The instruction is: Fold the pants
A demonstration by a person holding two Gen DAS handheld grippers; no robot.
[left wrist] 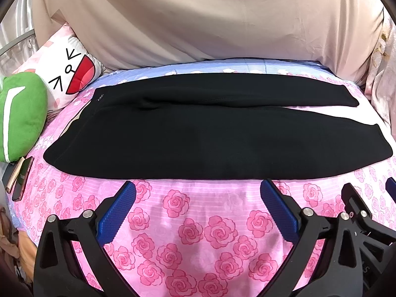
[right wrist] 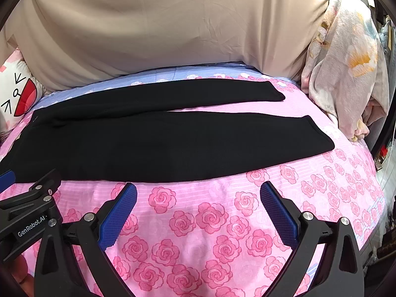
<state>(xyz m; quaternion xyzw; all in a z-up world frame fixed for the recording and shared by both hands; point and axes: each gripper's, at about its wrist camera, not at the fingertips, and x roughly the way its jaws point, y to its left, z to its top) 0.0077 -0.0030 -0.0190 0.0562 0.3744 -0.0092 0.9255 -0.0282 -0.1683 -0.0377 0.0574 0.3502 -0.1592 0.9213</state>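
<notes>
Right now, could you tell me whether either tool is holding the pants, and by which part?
Nothing is held. The left tool and right tool are both open above the bedspread, short of the black pants.

From the near edge of the bed I see both wrist cameras sitting low and close, facing across the black pants toward the beige sheet behind them, the left camera nearer their waist, the right camera nearer their cuffs, sharing both legs.
</notes>
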